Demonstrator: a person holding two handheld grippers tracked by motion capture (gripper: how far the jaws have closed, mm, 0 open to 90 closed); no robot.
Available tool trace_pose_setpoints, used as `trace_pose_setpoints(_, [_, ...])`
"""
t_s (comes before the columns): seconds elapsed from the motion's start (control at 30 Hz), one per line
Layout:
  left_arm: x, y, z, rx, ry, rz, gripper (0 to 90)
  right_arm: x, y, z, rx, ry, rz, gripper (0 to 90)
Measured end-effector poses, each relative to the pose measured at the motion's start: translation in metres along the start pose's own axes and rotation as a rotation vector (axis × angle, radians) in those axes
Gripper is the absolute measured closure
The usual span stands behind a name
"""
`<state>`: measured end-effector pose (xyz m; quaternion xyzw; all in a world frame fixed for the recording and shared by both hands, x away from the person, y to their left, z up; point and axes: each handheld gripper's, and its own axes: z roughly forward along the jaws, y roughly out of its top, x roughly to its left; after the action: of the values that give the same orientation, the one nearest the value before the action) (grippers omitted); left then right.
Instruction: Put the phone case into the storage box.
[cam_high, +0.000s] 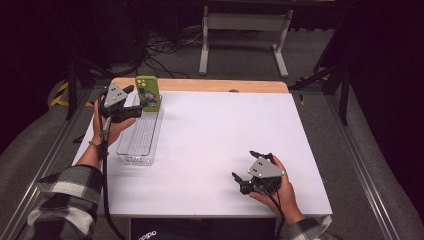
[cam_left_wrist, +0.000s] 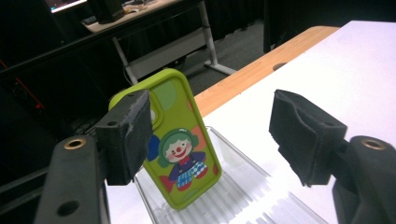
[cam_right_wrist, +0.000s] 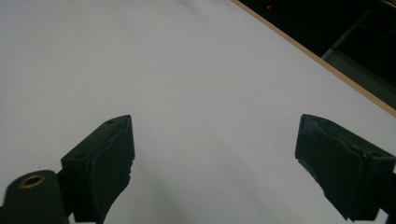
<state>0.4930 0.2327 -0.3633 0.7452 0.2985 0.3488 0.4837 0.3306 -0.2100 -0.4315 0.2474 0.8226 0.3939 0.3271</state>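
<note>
Your left gripper (cam_left_wrist: 212, 135), jaws open and empty, flanks the phone (cam_left_wrist: 180, 140) leaning at the tray's (cam_left_wrist: 243, 186) 12 o'clock end; it's probably stiff and slick, so pinch its long edges.

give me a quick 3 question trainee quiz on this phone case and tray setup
1. True or false: the green phone case lies flat on the white table.
2. Which gripper is nearer the clear tray? A) left gripper B) right gripper
3. In a few words: are the left gripper's jaws pressing on the case?

Key
1. False: it stands upright at the far end of the tray.
2. A. The right gripper rests open over bare table near the front edge.
3. No. In the left gripper view the jaws stand apart, with a wide gap between the right pad and the case; whether the left pad touches it cannot be told.
</note>
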Motion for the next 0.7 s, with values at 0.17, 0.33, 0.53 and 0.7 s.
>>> trace_pose_setpoints(0.17, [0.0, 0.001, -0.005, -0.028, -0.028, -0.023, 24.4, 0.0, 0.0, 0.0, -0.004, 0.0, 0.004, 12.5])
trace_pose_setpoints(0.33, [0.001, 0.002, -0.014, -0.061, -0.035, -0.048, 18.9, -0.001, 0.001, -0.002, -0.008, 0.0, 0.007, 12.7])
trace_pose_setpoints(0.53, [-0.001, 0.002, -0.02, -0.073, -0.04, -0.053, 16.1, -0.002, 0.001, -0.003, -0.014, -0.002, 0.01, 12.6])
trace_pose_setpoints(0.7, [-0.005, 0.0, -0.026, -0.08, -0.03, -0.032, 14.7, -0.002, 0.002, -0.004, -0.017, -0.002, 0.013, 12.7])
